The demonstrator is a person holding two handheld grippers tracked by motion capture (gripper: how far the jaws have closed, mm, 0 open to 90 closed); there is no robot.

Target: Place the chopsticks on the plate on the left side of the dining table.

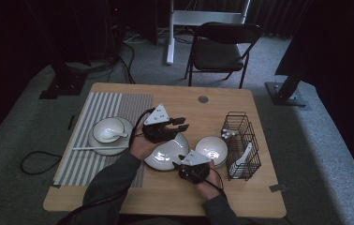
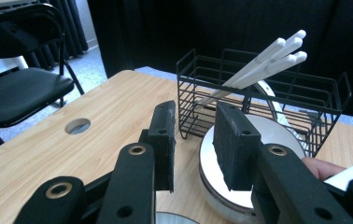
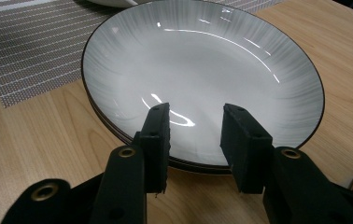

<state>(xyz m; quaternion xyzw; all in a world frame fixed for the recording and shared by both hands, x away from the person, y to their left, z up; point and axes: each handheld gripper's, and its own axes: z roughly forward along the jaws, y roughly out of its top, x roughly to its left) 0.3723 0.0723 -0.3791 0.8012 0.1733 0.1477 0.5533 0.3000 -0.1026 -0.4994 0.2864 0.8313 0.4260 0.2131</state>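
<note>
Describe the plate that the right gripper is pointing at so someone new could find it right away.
Start at the wooden table and its striped placemat. Just off the mat's right edge, mid-table, lies the plate, with the right gripper open over its near rim. It is wide, shallow and dark-rimmed, unlike the deeper white bowl beside the wire basket.

plate (image 1: pixel 165 157) left of bowl (image 1: pixel 211 149), rack (image 1: pixel 241 145) right

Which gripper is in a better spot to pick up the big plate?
Probably the right gripper: its open jaws sit at the near rim of the plate. The left gripper points past it, toward the bowl and wire basket.
</note>
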